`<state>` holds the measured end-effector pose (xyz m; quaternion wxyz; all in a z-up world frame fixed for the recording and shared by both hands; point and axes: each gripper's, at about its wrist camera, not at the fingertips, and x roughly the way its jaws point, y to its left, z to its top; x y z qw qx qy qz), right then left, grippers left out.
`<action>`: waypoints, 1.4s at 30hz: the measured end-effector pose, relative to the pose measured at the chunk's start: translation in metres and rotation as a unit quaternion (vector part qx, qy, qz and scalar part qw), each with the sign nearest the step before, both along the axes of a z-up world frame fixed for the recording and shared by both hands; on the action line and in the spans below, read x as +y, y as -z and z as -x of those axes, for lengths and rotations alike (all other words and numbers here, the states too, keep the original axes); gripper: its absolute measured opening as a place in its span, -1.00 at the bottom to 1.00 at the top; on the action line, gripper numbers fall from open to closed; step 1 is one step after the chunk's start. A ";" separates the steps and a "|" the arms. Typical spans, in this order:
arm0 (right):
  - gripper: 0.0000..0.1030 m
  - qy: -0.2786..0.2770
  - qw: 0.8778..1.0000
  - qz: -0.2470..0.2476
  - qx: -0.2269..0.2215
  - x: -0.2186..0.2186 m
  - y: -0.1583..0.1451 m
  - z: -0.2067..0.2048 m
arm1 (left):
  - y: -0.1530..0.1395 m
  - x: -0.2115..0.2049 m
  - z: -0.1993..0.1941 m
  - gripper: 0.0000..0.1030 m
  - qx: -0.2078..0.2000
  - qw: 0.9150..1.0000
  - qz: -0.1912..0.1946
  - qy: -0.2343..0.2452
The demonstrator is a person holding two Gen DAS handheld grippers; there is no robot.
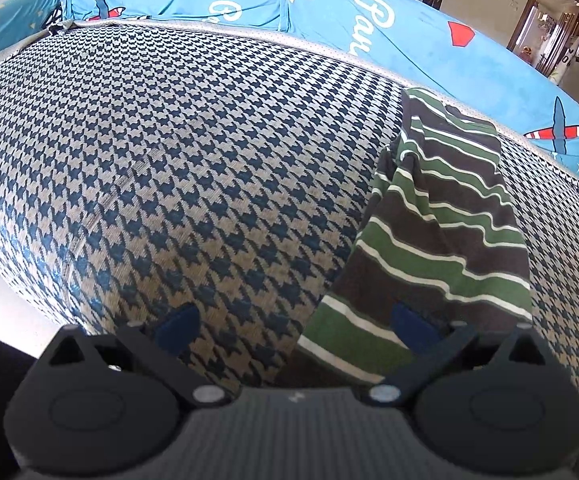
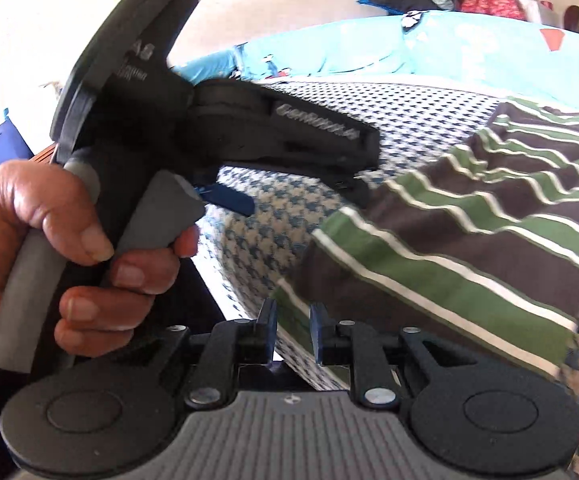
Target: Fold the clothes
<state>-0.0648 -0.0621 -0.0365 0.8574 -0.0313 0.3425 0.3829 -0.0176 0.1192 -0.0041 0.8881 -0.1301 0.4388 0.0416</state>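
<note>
Looking along the left tool [image 1: 295, 326] in the left wrist view: its jaws stand wide apart, nothing pinched between them. The striped shirt [image 1: 441, 220] lies from 3 o'clock down to 5 o'clock of the picture, its long axis running from about 1 o'clock at the far end to 6 o'clock at the near end. The right-hand blue fingertip [image 1: 411, 326] sits over the near hem; whether it touches the cloth I cannot tell. The other fingertip is over bare houndstooth cover [image 1: 169, 168]. Open room: the whole 9-to-12 o'clock stretch of that cover is bare. Beyond its far edge, at 12 o'clock, lies a blue printed sheet [image 1: 329, 12].

Right wrist view: the right tool [image 2: 292, 328] shows its jaws only slightly apart, and the frame shows nothing between them. The shirt's near corner lies just ahead of the tips, and the garment spreads away toward 2 o'clock, stripes running crosswise. At 9 o'clock a hand [image 2: 49, 248] grips the handle of the left tool, whose black body reaches toward the shirt's left edge. The cover's near edge drops off at about 7 o'clock, just beside the shirt's corner.

Judgement: both tools are at the near hem, the right one nearer the corner. A fold would carry that hem away toward the far end, where there is room.
</note>
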 end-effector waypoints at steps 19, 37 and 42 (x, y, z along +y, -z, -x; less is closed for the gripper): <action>-0.37 0.197 0.975 0.005 0.101 -0.102 0.015 0.002 | 0.008 -0.032 -0.005 1.00 0.013 0.999 -0.019 0.034; -0.80 0.188 0.969 -0.056 0.152 -0.097 0.035 -0.013 | 0.024 -0.031 -0.010 1.00 0.052 0.998 -0.017 0.022; -0.85 0.170 0.974 -0.059 0.136 -0.096 0.026 -0.005 | 0.025 -0.030 -0.009 1.00 0.052 0.998 -0.022 0.018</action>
